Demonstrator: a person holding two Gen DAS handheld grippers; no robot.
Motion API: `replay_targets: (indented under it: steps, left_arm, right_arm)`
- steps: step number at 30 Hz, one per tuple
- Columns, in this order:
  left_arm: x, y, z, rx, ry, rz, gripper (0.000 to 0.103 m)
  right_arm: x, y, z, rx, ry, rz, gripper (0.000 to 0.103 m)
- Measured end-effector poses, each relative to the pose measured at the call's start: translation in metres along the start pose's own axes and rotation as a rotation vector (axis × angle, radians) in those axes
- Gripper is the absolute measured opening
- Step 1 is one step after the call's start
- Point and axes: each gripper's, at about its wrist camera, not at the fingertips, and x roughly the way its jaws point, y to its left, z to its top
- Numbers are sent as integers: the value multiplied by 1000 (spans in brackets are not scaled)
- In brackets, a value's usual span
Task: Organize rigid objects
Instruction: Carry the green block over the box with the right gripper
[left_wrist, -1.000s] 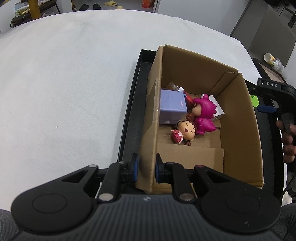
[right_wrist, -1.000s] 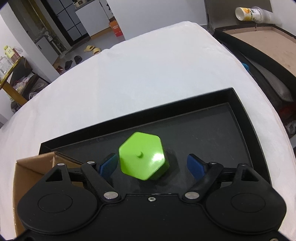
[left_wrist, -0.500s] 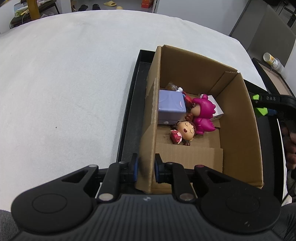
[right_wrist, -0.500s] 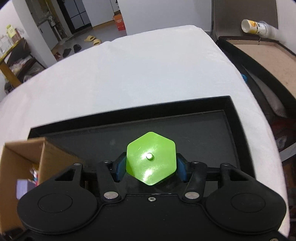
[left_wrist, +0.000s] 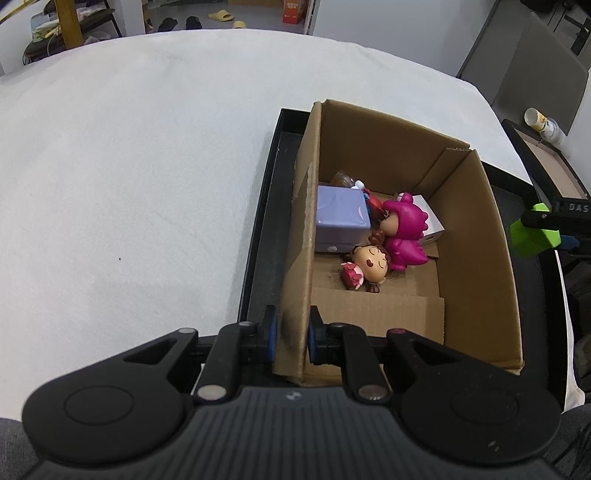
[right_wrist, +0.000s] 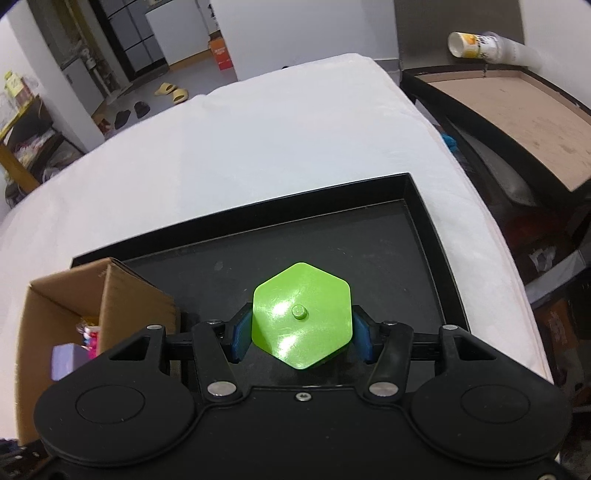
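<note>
The left hand-held gripper (left_wrist: 290, 334) pinched the cardboard box (left_wrist: 476, 236) wall; the right hand-held gripper (right_wrist: 301, 334) clamped a green block (right_wrist: 301, 319).

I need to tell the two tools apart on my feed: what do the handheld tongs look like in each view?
Both look alike. The left tongs and right tongs have matte black bodies with two round housings, silver pivot pins, angled black link arms and blue ribbed pads on the fingers. The left body has a ridged top with a small logo. In the left view, the right tool shows white letters "DAS". No cables or sleeves are visible.
</note>
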Motion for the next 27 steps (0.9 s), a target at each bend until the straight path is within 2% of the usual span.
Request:
replay_targets:
  steps: [7, 27]
  left_arm:
    - [-7, -3, -3, 23, -31, 11, 13]
    - [-20, 7, -6, -13, -62, -43, 13]
  right_arm:
    - [-24, 6, -1, 54, -27, 19, 52]
    - [-62, 41, -6, 56, -81, 63, 53]
